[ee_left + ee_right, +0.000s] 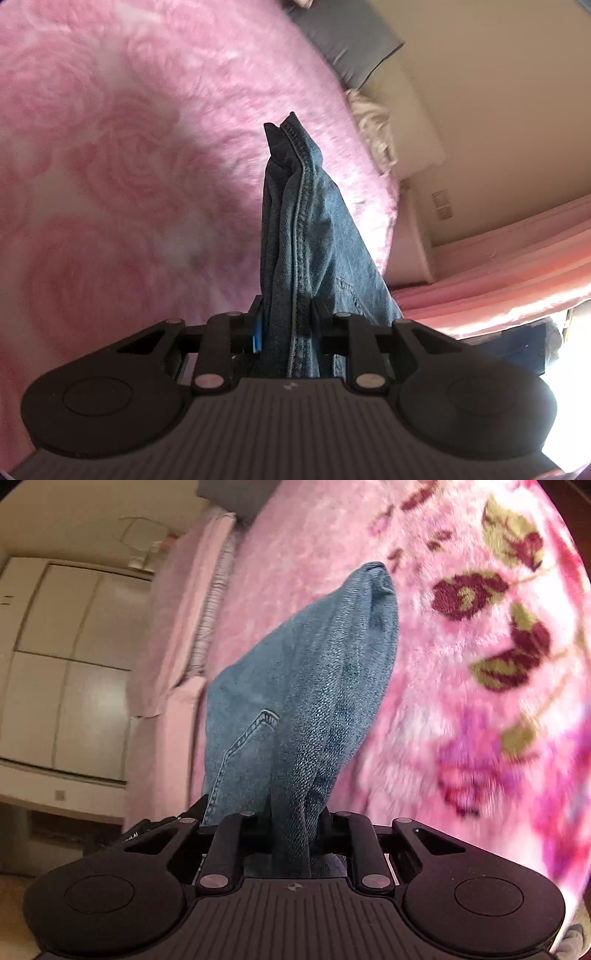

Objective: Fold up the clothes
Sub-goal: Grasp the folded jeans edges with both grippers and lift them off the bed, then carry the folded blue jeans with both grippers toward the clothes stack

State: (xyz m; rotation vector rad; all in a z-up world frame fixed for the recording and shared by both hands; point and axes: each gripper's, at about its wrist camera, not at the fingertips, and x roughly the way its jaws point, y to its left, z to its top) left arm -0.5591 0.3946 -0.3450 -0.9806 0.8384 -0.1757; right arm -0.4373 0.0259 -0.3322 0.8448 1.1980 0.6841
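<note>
Blue denim jeans (pixel 303 229) fill the middle of the left wrist view, with a stitched seam edge running up from my left gripper (pixel 286 325), which is shut on the bunched denim. In the right wrist view my right gripper (pixel 291 823) is shut on another bunched part of the jeans (pixel 310 686), where a pocket seam shows. Both grippers hold the jeans lifted over a fluffy pink blanket (pixel 122 158) on the bed. The fingertips are hidden by the cloth.
The pink blanket has a dark red and green flower pattern (pixel 491 635) on the right side. A grey pillow (pixel 347 40) lies at the bed's far end. Beige cupboard doors (pixel 62 664) stand beside the bed. A pink curtain (pixel 509 273) hangs at right.
</note>
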